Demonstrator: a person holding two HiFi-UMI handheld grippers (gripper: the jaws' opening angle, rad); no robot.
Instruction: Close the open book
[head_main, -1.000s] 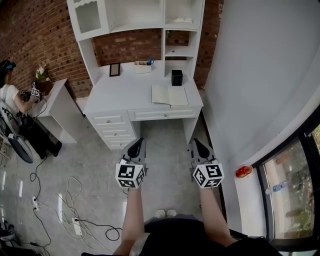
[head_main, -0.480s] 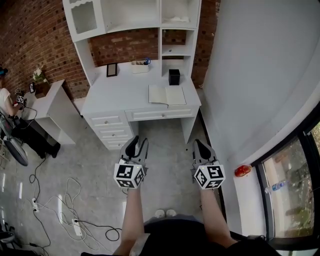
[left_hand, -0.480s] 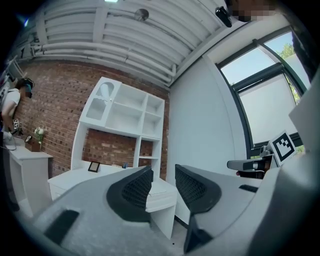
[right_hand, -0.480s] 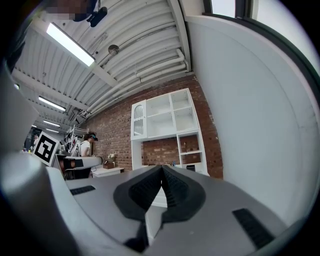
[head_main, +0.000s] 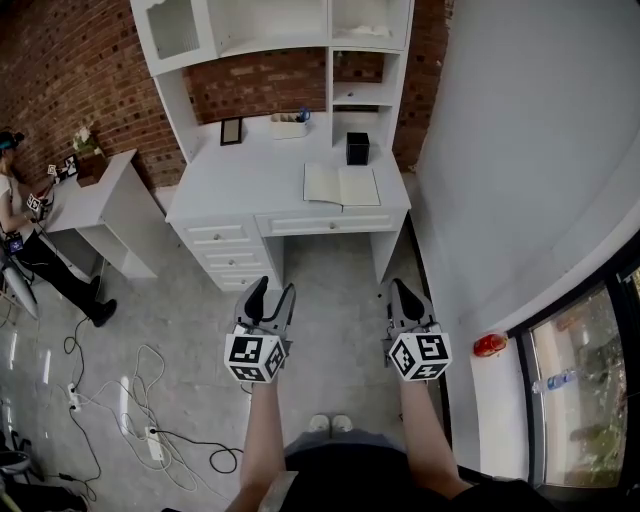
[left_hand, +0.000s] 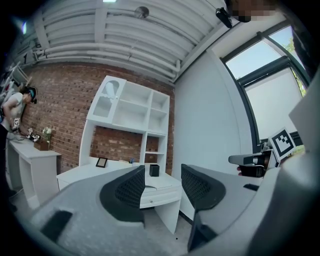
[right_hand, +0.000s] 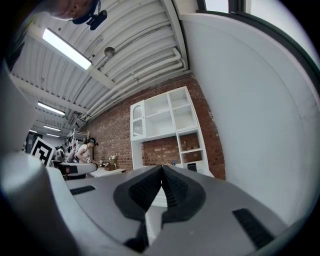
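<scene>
Task not begun: cream-paged open book (head_main: 341, 186) left flat on white counter (head_main: 250, 180), untouched (grippers well apart from it); left gripper (head_main: 272, 292) jaws just opened, nothing between; right gripper (head_main: 398, 290) closed, empty.

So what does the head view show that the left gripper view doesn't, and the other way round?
Head view only: the floor power strip and the person's shoes. Left gripper view only: the ceiling. Both: the white desk, open book, black box, right gripper, and the left gripper, its jaws having just been opening, nothing between them.
</scene>
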